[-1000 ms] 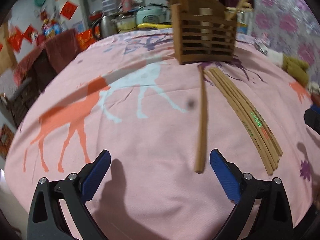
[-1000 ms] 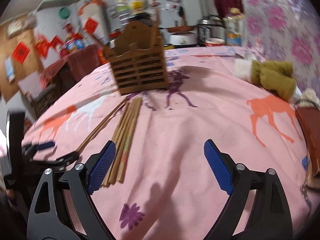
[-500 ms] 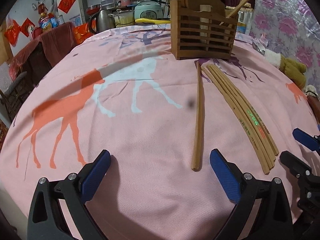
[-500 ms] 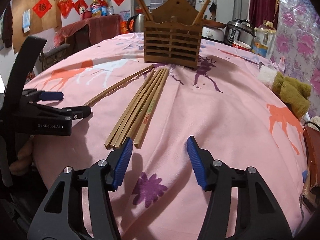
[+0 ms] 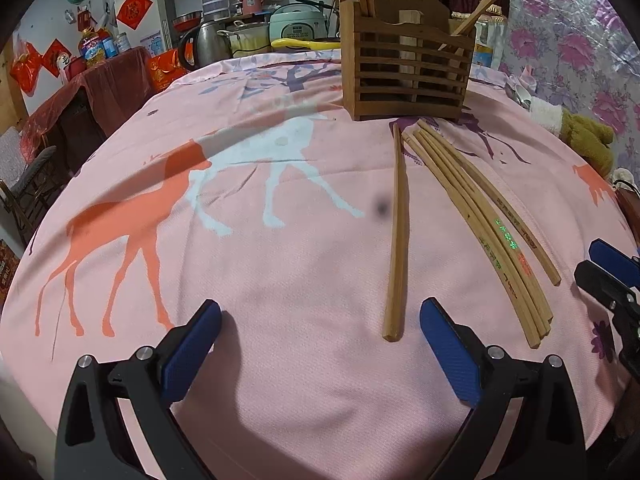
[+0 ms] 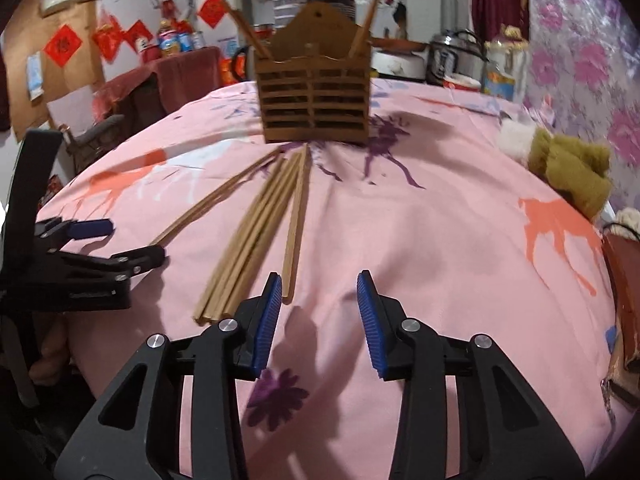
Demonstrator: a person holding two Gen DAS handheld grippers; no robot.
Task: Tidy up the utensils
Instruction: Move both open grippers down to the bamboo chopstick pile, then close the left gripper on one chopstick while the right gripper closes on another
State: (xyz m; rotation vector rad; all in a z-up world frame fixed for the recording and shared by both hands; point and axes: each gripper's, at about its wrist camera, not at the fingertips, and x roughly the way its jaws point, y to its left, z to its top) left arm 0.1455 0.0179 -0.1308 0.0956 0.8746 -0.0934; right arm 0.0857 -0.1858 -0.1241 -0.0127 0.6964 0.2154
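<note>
A slatted wooden holder [image 5: 404, 60] [image 6: 316, 96] stands at the far side of the pink cloth, with a few chopsticks upright in it. Before it lie a single chopstick [image 5: 396, 232] [image 6: 212, 204] and a bundle of several chopsticks [image 5: 480, 220] [image 6: 256, 232]. My left gripper [image 5: 320, 320] [image 6: 120, 244] is open, and the single stick's near end lies just inside its right pad. My right gripper [image 6: 320, 284] [image 5: 608, 272] has its jaws closing just above the cloth. The near end of the bundle's rightmost stick [image 6: 296, 220] lies beside its left pad, and the pads press on nothing.
A brown and white plush thing [image 6: 572, 172] lies at the table's right side, and a dark brown object [image 6: 624, 280] sits at the right edge. Pots, a rice cooker and bottles crowd the counters behind the table. A cloth-draped side table [image 5: 100, 92] stands at the left.
The right gripper's jaws have narrowed a good deal, and its view has swung so the chopstick bundle now ends right at its left pad. The left gripper stays open near the single stick.
</note>
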